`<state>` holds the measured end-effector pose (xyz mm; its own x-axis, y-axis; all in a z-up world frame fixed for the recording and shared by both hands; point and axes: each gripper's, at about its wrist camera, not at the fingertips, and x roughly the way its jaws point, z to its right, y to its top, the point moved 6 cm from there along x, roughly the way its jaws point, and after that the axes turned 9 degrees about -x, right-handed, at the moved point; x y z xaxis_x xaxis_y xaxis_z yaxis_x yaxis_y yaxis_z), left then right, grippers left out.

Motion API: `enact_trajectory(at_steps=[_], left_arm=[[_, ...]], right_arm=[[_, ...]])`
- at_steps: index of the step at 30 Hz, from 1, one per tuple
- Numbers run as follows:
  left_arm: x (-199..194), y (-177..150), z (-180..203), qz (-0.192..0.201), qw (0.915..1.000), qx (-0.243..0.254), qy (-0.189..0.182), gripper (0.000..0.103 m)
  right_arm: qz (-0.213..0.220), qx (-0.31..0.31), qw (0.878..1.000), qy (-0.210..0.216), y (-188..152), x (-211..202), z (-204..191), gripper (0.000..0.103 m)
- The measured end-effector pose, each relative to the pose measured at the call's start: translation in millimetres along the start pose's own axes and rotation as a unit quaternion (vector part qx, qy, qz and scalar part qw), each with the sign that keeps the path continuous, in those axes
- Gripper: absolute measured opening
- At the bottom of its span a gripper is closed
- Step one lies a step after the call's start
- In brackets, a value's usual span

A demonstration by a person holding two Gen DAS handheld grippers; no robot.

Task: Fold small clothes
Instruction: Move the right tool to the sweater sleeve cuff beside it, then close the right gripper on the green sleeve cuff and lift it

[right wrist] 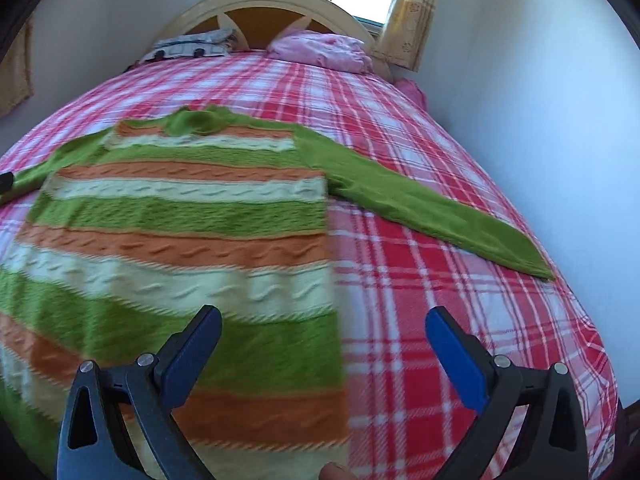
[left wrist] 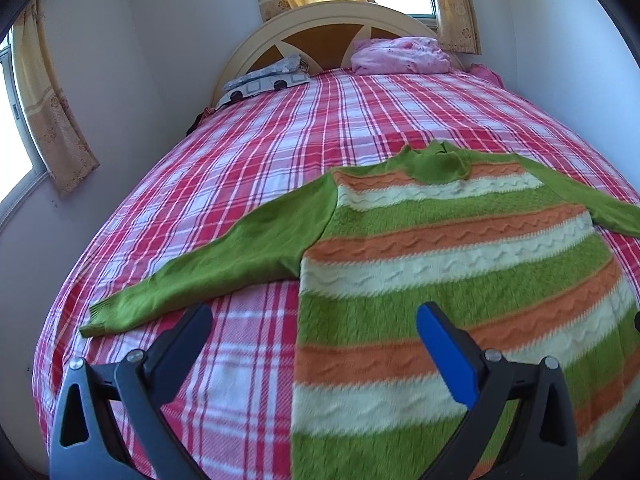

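Observation:
A small knit sweater (left wrist: 448, 264) with green, orange and cream stripes lies flat on the bed, collar toward the headboard, both green sleeves spread out. Its left sleeve (left wrist: 208, 276) stretches toward the bed's left side. My left gripper (left wrist: 314, 320) is open and empty, hovering over the sweater's lower left edge. In the right wrist view the sweater (right wrist: 180, 240) fills the left half and its right sleeve (right wrist: 432, 212) reaches toward the wall. My right gripper (right wrist: 324, 322) is open and empty above the sweater's lower right edge.
The bed has a red, pink and white plaid blanket (left wrist: 248, 168). A pink pillow (left wrist: 400, 56) and a folded grey patterned cloth (left wrist: 268, 78) lie by the curved headboard (left wrist: 324, 24). Walls stand close on both sides, with curtained windows (left wrist: 36, 92).

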<state>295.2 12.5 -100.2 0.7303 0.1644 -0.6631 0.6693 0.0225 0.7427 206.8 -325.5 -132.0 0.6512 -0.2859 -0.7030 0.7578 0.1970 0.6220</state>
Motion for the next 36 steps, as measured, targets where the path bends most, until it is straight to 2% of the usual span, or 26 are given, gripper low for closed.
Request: enact_trajectory(at_steps=[5, 13, 19, 25, 26, 27, 29, 32, 34, 36], left_arm=[[27, 15, 19, -0.008, 0.9999, -0.006, -0.009, 0.103], [82, 34, 38, -0.017, 0.9997, -0.015, 0.010, 0.103], [112, 38, 41, -0.022, 0.9991, -0.027, 0.026, 0.103], [135, 30, 36, -0.055, 0.9970, -0.047, 0.025, 0.103], [137, 29, 35, -0.061, 0.9965, -0.051, 0.026, 0.103], [139, 28, 33, -0.064, 0.9961, -0.054, 0.029, 0.103], [141, 26, 33, -0.069, 0.9956, -0.057, 0.029, 0.103], [146, 23, 35, -0.079, 0.9950, -0.055, 0.026, 0.103], [146, 22, 35, -0.080, 0.9948, -0.058, 0.023, 0.103], [146, 21, 34, -0.082, 0.9946, -0.061, 0.019, 0.103]], right_arm=[[-0.016, 0.021, 1.000, -0.005, 2, 31, 32, 0.102], [-0.045, 0.071, 0.996, -0.018, -4, 73, 91, 0.102], [-0.049, 0.156, 0.986, -0.020, -19, 84, 153, 0.102], [-0.050, 0.270, 0.961, -0.021, -41, 88, 226, 0.100], [-0.051, 0.283, 0.958, -0.022, -44, 90, 233, 0.093], [-0.055, 0.301, 0.952, -0.019, -49, 93, 244, 0.080], [-0.066, 0.338, 0.939, -0.005, -59, 99, 259, 0.065], [-0.056, 0.373, 0.926, -0.008, -64, 102, 280, 0.063], [-0.049, 0.409, 0.911, -0.001, -66, 105, 291, 0.063], [-0.043, 0.421, 0.906, 0.000, -64, 110, 297, 0.059]])
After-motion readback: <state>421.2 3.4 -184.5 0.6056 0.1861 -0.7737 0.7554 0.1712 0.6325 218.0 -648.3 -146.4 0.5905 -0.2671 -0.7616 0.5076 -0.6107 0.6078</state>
